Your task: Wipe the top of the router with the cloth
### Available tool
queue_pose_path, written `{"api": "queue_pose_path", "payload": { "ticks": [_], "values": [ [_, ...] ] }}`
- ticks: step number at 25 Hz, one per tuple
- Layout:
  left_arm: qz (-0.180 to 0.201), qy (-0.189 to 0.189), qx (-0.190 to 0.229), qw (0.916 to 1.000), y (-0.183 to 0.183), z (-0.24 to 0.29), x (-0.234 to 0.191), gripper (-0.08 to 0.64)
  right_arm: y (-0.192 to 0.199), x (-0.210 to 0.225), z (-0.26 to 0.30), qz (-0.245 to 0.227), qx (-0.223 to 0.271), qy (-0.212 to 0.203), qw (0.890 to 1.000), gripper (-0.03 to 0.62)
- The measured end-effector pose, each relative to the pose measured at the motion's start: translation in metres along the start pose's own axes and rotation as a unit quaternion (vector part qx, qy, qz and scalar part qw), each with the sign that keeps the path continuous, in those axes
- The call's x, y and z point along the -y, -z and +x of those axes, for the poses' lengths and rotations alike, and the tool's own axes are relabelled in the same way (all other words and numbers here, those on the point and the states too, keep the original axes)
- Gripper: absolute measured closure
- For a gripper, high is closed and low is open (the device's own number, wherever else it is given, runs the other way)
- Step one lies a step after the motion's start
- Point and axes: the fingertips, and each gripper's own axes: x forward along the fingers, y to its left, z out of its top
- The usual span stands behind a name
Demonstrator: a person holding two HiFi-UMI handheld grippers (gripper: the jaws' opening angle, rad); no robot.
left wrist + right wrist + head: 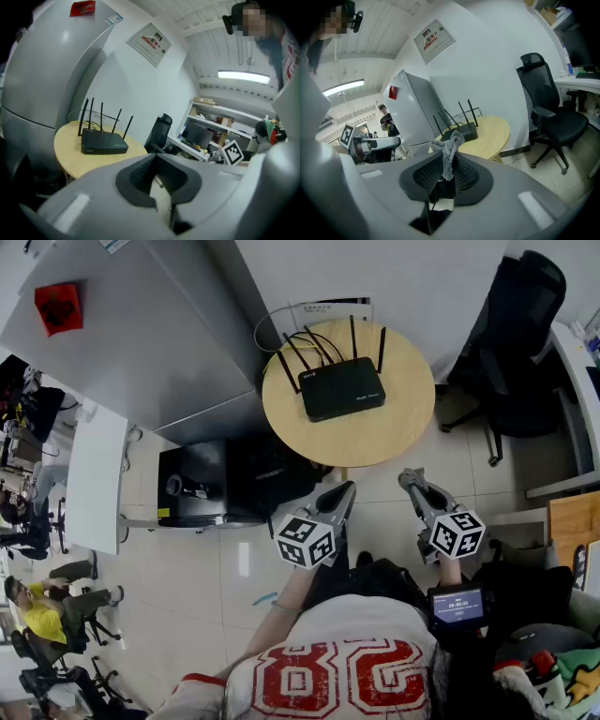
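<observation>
The black router (342,388) with several upright antennas lies on a round wooden table (394,432), towards its far side. Both grippers hang over the floor short of the table's near edge. My right gripper (410,479) is shut on a small grey cloth (449,147), which sticks up from between its jaws (453,154). Past the cloth, the right gripper view shows the router (461,133) on the table (492,136). My left gripper (337,495) is shut with nothing in it (155,157). In the left gripper view, the router (104,142) lies ahead to the left.
A black office chair (520,343) stands right of the table, by a desk (577,362). A black cabinet (216,484) sits on the floor left of the table, beside a large grey unit (122,334). Cables trail behind the router. People sit far left (42,615).
</observation>
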Motion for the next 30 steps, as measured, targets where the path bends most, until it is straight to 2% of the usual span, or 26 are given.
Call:
{"api": "queue_pose_path", "payload": {
  "ticks": [6,12,18,26,30],
  "values": [
    [0.001,0.01,-0.004,0.9999,-0.028,0.03,-0.056,0.558,-0.026,0.012,0.068,0.001,-0.004,0.007,1.0,0.534],
    [0.003,-0.014,0.024,0.9996,-0.106,0.037,-0.158,0.558,-0.075,-0.022,0.179,-0.008,-0.011,-0.018,1.0,0.534],
    [-0.016,-0.042,0.028,0.9986,-0.13,0.027,-0.227,0.558,-0.09,-0.042,0.252,-0.024,-0.04,-0.03,0.998,0.534],
    [-0.043,-0.058,0.024,0.9971,-0.132,0.03,-0.263,0.558,-0.104,-0.041,0.323,-0.072,-0.089,-0.053,0.992,0.534],
    [-0.045,-0.088,0.04,0.9943,-0.144,0.028,-0.272,0.558,-0.105,-0.038,0.357,-0.103,-0.128,-0.079,0.983,0.534]
  ]
}}
